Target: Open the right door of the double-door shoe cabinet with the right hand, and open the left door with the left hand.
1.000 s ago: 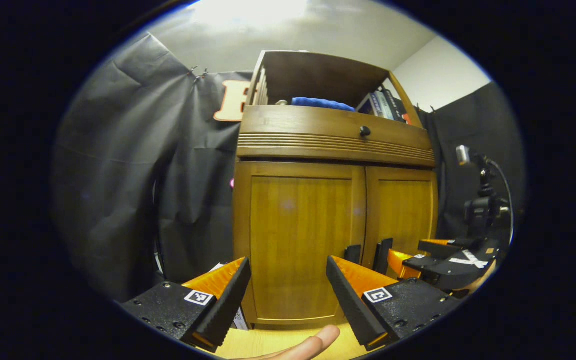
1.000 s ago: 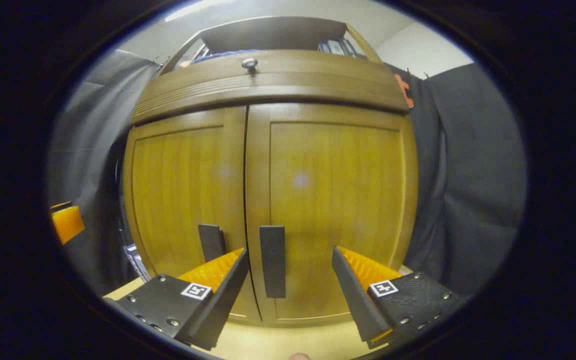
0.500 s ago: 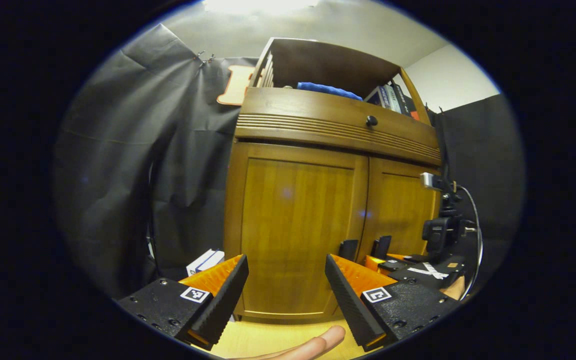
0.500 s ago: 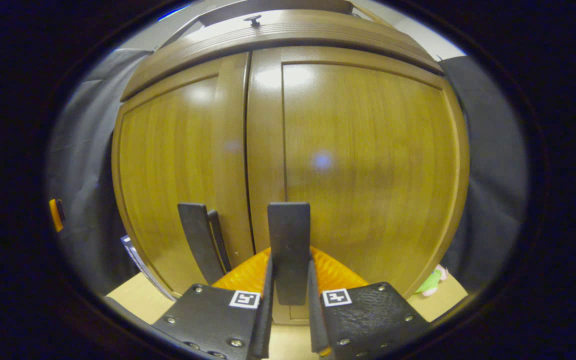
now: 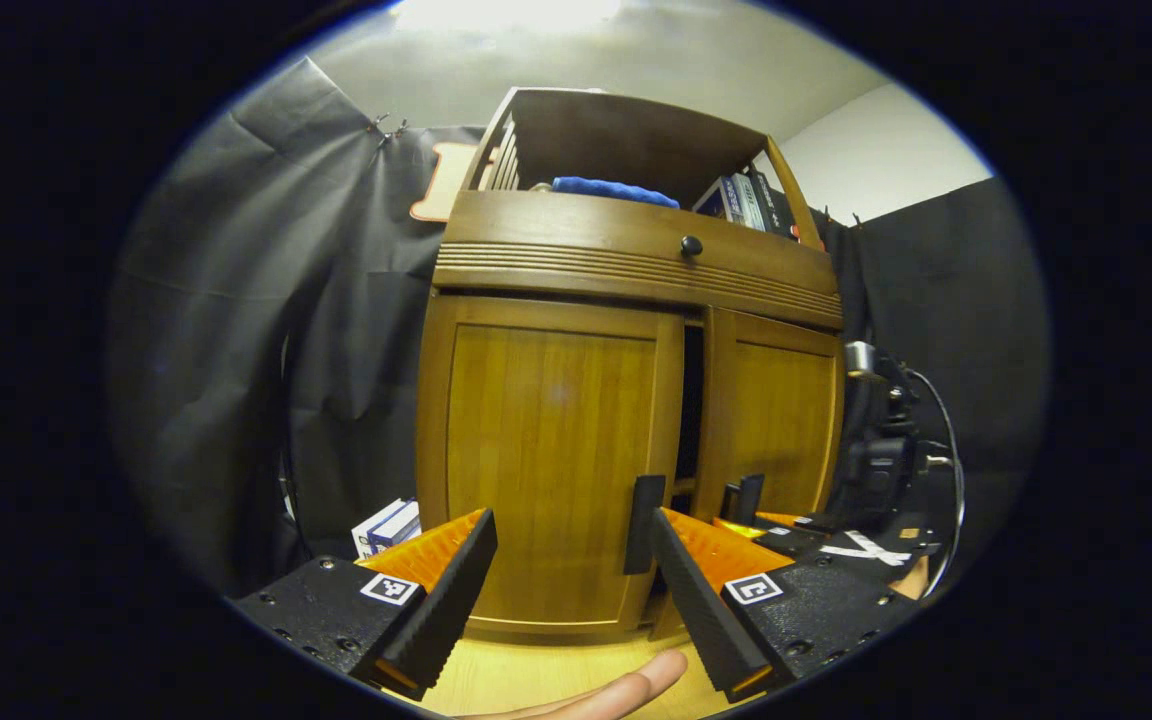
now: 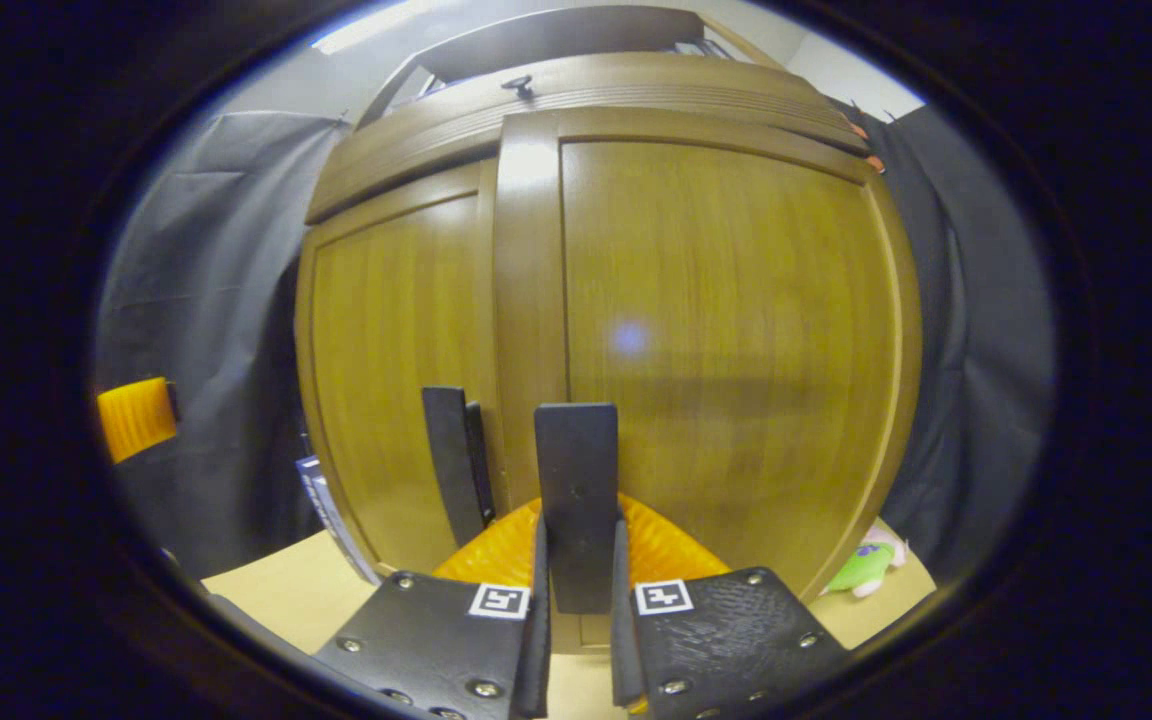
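Jaws of the right gripper (image 6: 576, 600) clamped on the right door's handle (image 6: 577, 500); left gripper (image 5: 568, 590) spread wide, holding nothing. Right door (image 5: 771, 420), flush half a second ago, now ajar, apparently slightly. Left door (image 5: 546, 460) closed; its handle (image 5: 644, 524) just beyond the left gripper.

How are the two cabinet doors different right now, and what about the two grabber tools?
The right door has swung out a little, leaving a dark gap beside it; the left door sits shut. The right gripper is clamped on the right door's handle; the left gripper hangs open, short of the left door's handle. Both doors are the same brown wood, each with a dark upright handle.
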Demonstrator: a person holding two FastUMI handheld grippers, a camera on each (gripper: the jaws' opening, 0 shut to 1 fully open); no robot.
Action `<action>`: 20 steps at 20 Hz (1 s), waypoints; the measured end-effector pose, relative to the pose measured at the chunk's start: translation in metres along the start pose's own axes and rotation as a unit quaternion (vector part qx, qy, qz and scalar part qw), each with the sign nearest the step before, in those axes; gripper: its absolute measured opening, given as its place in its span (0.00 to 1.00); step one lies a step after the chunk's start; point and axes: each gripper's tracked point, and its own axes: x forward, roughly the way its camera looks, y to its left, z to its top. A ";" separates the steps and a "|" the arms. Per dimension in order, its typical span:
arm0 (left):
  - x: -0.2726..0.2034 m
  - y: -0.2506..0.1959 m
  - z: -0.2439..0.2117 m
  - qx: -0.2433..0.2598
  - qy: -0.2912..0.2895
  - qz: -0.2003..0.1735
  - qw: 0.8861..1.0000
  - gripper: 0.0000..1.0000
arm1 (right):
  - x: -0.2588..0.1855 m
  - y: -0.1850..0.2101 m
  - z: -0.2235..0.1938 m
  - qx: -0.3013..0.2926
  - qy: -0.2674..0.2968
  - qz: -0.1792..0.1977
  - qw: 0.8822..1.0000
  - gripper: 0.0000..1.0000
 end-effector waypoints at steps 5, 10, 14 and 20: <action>-0.016 0.000 0.013 -0.006 -0.021 -0.008 1.000 0.92 | -0.035 -0.009 -0.003 -0.012 -0.003 0.003 1.000 0.24; -0.026 0.006 0.016 0.010 -0.030 0.006 0.999 0.92 | -0.052 -0.016 -0.003 -0.004 -0.004 0.009 1.000 0.24; -0.026 0.001 0.013 0.010 -0.026 0.000 1.000 0.92 | -0.067 -0.023 -0.004 0.002 -0.004 0.015 1.000 0.24; -0.022 -0.007 0.008 0.003 -0.019 -0.013 1.000 0.92 | -0.085 -0.034 -0.003 0.013 -0.014 0.017 1.000 0.24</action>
